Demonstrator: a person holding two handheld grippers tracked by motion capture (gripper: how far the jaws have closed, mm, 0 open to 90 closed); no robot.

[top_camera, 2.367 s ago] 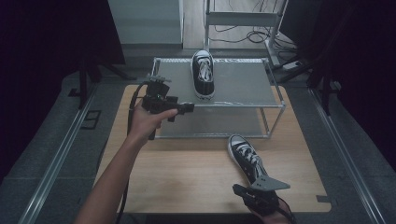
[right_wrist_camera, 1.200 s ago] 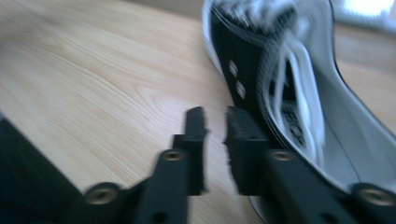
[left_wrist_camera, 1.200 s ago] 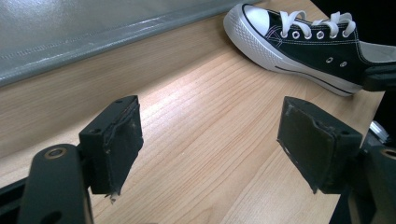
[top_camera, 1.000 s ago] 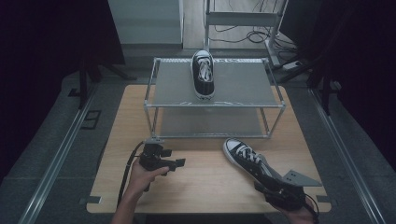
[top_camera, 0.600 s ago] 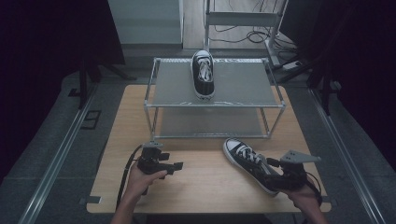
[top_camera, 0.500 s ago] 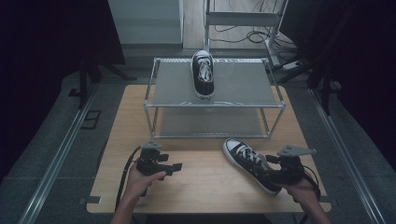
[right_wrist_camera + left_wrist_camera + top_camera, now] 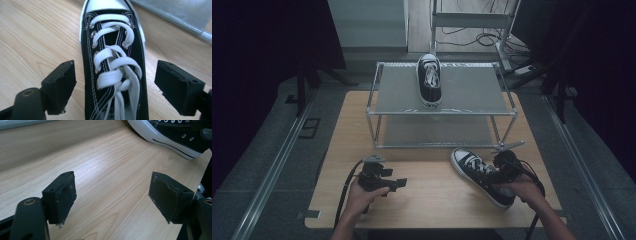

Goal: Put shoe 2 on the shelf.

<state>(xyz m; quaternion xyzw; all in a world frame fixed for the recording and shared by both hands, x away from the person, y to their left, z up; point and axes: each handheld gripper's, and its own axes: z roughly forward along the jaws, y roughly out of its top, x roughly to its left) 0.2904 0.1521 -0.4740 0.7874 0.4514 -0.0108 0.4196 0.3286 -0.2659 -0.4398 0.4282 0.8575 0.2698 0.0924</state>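
Observation:
A black canvas shoe point(image 7: 482, 175) with white laces and a white toe cap lies on the wooden table point(image 7: 432, 200) at the front right. My right gripper point(image 7: 503, 167) hovers over its laced middle, jaws open and straddling the shoe point(image 7: 113, 67). A second matching shoe point(image 7: 430, 79) stands on top of the wire shelf rack point(image 7: 387, 92) at the back. My left gripper point(image 7: 384, 181) rests low at the front left, open with nothing between its jaws point(image 7: 112, 192); the first shoe's sole point(image 7: 172, 135) shows beyond it.
The metal rack has a lower shelf point(image 7: 437, 131) just above the tabletop. Dark curtains flank the table. Cables point(image 7: 472, 35) lie on the floor behind the rack.
My left gripper came back from the rack to the table's front left. My right gripper rose from the front edge and moved up over the near shoe.

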